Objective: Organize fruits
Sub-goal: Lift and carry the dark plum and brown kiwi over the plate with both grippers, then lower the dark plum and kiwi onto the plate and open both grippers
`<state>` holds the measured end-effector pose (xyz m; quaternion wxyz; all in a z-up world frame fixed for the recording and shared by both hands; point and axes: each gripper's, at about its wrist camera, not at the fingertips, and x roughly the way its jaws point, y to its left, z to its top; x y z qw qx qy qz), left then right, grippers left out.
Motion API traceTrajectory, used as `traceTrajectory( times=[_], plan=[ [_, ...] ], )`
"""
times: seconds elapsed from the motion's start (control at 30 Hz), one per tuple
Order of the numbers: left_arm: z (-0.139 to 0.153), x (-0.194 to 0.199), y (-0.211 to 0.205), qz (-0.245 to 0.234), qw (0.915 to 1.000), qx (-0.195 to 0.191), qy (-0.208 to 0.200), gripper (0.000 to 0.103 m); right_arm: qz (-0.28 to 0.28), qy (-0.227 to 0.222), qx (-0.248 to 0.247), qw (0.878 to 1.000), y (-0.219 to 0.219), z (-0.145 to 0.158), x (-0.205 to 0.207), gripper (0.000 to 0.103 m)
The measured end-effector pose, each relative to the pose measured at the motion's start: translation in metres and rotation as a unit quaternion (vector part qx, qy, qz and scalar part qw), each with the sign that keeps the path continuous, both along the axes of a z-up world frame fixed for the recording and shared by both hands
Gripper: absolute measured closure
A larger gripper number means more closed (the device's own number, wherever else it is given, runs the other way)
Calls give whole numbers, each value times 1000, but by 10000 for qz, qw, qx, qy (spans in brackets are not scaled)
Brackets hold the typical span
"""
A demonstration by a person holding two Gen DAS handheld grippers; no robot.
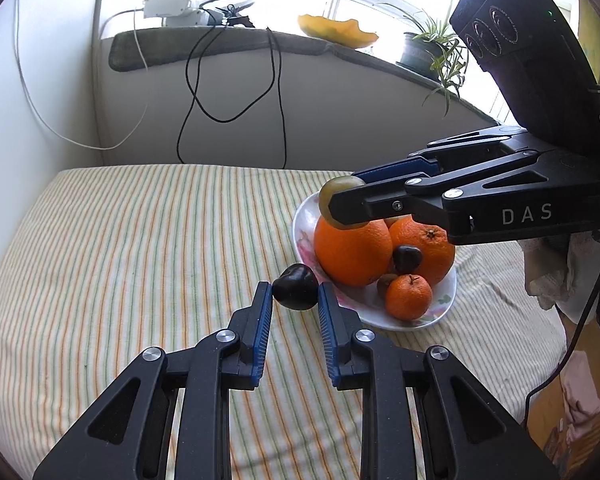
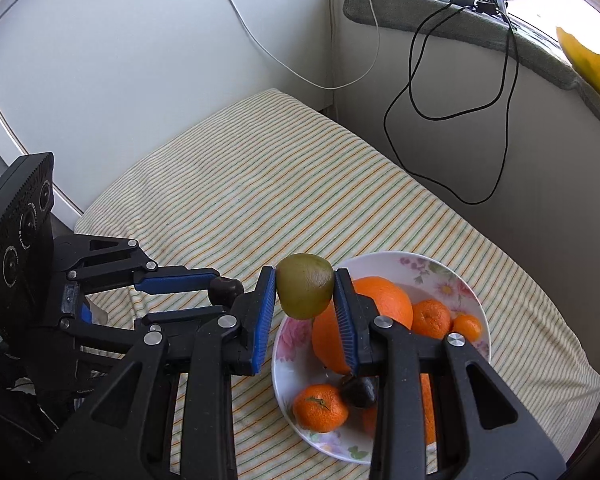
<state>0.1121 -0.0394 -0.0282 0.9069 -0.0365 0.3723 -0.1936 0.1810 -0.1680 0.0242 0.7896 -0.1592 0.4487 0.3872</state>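
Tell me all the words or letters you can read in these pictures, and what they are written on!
"DAS": white letters on the black body of the right gripper, seen from the left wrist camera.
Nothing else reads: the flowered plate carries only pictures, and the black camera housing shows only small marks, too tiny to make out.

striped cloth (image 1: 140, 240), black cable (image 1: 276, 100), potted plant (image 1: 432, 46), white power strip (image 1: 168, 6)
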Motion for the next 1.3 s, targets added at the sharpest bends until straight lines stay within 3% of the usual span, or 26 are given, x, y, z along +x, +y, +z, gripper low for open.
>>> traceTrajectory(
  times=[0.3, 0.6, 1.3],
  plan=[
    [9, -5, -31, -258, 9996, -50, -68, 81, -612, -276, 357, 9971, -63, 19, -6, 72],
    [11, -2, -59, -448, 9990, 6, -78, 81, -1034, -237, 412, 9935, -99, 9, 4, 72],
    [-13, 9, -53, -265, 9993, 215, 182, 81, -1104, 106, 573, 9922, -91, -23, 28, 72]
  ],
)
